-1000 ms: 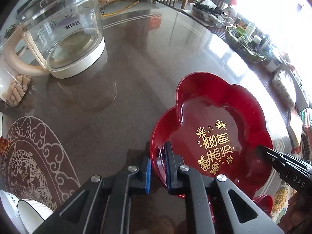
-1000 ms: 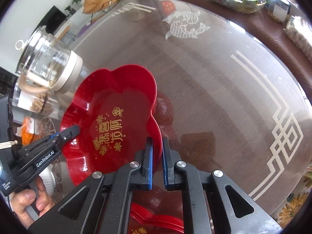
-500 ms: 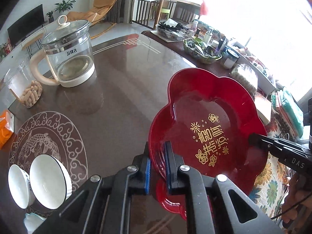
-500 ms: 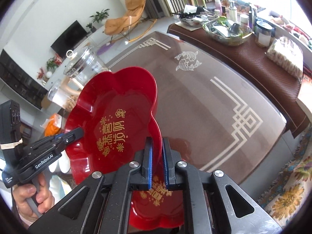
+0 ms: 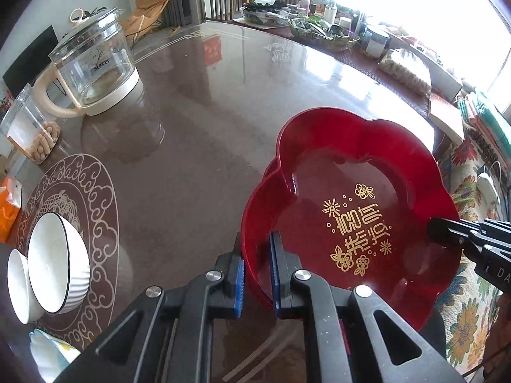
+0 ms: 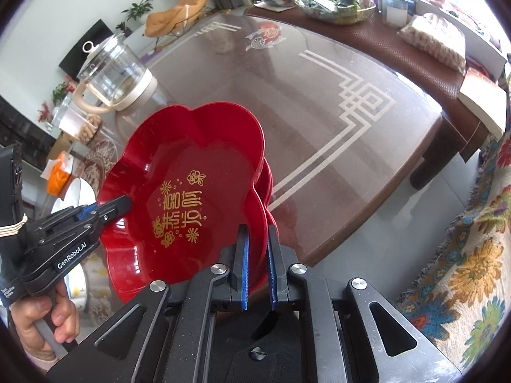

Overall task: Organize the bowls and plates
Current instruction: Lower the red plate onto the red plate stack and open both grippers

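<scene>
Both claws, left and right, clamped on opposite rims of the red plate, have carried it across the worktop to sit over a second red plate underneath: stacking nearly done, release pending.

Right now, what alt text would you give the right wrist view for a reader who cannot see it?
The right gripper and left gripper clamp opposite rims of a red flower-shaped plate with gold lettering, held over a second red plate at the edge of a glass-topped table. A glass kettle stands behind.
</scene>
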Demonstrator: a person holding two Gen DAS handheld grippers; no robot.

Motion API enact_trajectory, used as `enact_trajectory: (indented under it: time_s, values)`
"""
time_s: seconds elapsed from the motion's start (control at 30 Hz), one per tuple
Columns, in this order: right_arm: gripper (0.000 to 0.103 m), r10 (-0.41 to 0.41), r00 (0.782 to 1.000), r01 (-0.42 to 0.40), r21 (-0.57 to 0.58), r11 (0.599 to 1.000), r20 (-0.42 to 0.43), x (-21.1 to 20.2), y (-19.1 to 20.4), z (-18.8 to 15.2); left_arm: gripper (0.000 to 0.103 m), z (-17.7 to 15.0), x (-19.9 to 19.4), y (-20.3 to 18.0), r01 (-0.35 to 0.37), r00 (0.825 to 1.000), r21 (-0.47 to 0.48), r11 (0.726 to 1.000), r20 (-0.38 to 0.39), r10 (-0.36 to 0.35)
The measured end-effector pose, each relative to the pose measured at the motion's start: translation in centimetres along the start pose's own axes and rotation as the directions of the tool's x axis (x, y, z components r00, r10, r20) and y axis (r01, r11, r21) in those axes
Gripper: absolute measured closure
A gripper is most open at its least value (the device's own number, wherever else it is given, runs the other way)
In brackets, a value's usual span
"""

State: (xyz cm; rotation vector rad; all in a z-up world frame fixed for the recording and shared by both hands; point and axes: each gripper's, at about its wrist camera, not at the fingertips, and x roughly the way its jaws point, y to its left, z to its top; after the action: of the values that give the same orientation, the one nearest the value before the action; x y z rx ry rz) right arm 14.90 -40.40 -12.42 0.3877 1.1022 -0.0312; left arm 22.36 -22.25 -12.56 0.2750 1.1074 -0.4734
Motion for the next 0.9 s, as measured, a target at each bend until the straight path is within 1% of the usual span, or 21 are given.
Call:
enact_trajectory:
  time_s: [0.1,0.17,0.2,0.23,0.3,0.37,0.4,0.43,0.53,0.7,0.77,0.87,0.9]
  values:
    - [0.090,-0.009,1.000,0.009,-0.007,1.000,-0.007,0.3,0.4,-0.6,0.091,-0.2,0.3,-0.1,-0.023,1.000,0.011,1.000,-0.016,0.023]
    - [0.090,-0.034,0.999,0.034,-0.014,0.999,0.003,0.4,0.5,-0.8,0.091,-0.3,0.3,-0.4,-0.074,0.997,0.037,0.997,-0.019,0.074]
    - [0.088,-0.044,0.999,0.044,-0.014,0.999,0.011,0.3,0.5,-0.8,0.090,-0.3,0.1,-0.6,-0.096,0.995,0.052,0.994,-0.013,0.097]
    - [0.084,-0.049,0.999,0.049,-0.012,0.999,0.021,0.2,0.5,-0.8,0.090,-0.4,0.1,-0.7,-0.110,0.994,0.062,0.992,-0.007,0.111]
    - [0.080,-0.078,0.996,0.079,-0.016,0.997,0.031,0.0,0.7,-0.8,0.090,-0.5,-0.2,-0.5,-0.115,0.993,0.055,0.992,-0.004,0.116]
    - [0.057,-0.063,0.997,0.063,-0.011,0.998,0.039,-0.1,0.6,-0.8,0.090,-0.5,-0.7,0.3,-0.094,0.996,0.024,0.995,-0.002,0.094]
    - [0.039,-0.058,0.997,0.058,-0.007,0.998,0.048,-0.3,0.5,-0.9,0.090,-0.5,-1.1,0.7,-0.082,0.997,0.006,0.997,0.003,0.081]
    - [0.037,-0.063,0.996,0.064,-0.004,0.998,0.058,-0.5,0.4,-0.9,0.090,-0.6,-1.6,1.1,-0.071,0.997,-0.010,0.997,0.011,0.071]
    - [0.037,-0.052,0.994,0.049,0.026,0.998,0.097,-1.5,0.0,-1.3,0.090,-1.1,-3.4,2.0,-0.050,0.997,-0.047,0.998,0.052,0.053]
    - [0.037,-0.040,0.984,0.032,0.051,0.998,0.174,-3.7,0.3,-2.7,0.090,-3.1,-6.6,2.6,-0.047,0.991,-0.101,0.994,0.117,0.059]
    - [0.037,-0.034,0.978,0.024,0.053,0.998,0.208,-4.6,0.8,-3.5,0.090,-4.2,-7.9,2.7,-0.054,0.986,-0.127,0.990,0.152,0.073]
    - [0.036,-0.040,0.965,0.024,0.065,0.998,0.258,-5.9,1.4,-5.4,0.090,-5.8,-9.7,2.5,-0.073,0.972,-0.169,0.983,0.207,0.108]
    - [0.034,-0.045,0.960,0.027,0.069,0.997,0.275,-6.2,1.7,-6.2,0.090,-6.3,-10.1,2.4,-0.073,0.970,-0.179,0.981,0.217,0.112]
